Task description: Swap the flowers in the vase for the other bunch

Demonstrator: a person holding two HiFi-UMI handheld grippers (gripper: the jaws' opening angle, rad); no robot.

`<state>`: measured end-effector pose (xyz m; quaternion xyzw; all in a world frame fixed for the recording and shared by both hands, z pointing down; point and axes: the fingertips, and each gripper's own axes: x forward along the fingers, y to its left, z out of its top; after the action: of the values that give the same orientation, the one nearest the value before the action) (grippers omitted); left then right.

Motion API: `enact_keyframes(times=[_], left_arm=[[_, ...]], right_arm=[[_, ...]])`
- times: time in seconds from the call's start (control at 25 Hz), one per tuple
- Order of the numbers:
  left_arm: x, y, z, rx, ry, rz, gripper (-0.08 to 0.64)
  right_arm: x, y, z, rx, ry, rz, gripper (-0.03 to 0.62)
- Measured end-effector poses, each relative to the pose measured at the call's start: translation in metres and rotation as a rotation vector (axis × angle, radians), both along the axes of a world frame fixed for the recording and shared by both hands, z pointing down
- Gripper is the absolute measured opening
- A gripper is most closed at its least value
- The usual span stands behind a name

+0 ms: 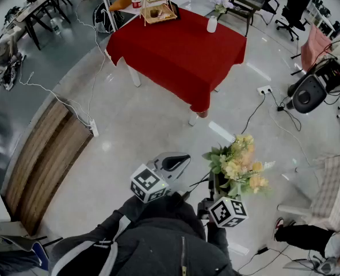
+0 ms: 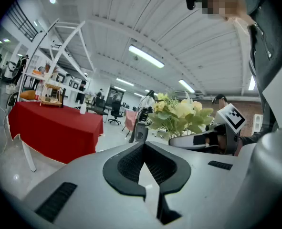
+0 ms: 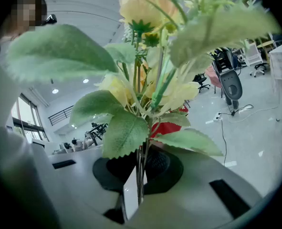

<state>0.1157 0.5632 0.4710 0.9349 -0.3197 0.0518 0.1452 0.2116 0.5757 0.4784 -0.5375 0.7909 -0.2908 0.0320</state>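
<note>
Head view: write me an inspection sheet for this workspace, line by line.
Surface: table with a red cloth, across the floor from the person.
Job's things: white vase with pale flowers at the table's far edge; yellow bunch carried.
Clutter: tiered stand on the table.
Grippers: left hand-held gripper shut, empty; right hand-held gripper shut on the yellow bunch's stems.
Cables: white lead with power strip on the floor left of the table; black lead to a floor socket on the right.
Surroundings: office chairs and desks beyond the table.
</note>
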Motion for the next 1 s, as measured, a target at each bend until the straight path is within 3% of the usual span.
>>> enact_keyframes(times=[0.68,1.0], left_arm=[[0.011,0.012,-0.006,0.065,0.024,-0.079,0.009],[0.011,0.014,0.001,0.047,0.02,-0.123,0.009]], right_arm=[[-0.003,0.0,-0.007,0.07,0.0,-0.075,0.023],[0.004,-0.003,0.001,0.051,-0.006,-0.095,0.023]])
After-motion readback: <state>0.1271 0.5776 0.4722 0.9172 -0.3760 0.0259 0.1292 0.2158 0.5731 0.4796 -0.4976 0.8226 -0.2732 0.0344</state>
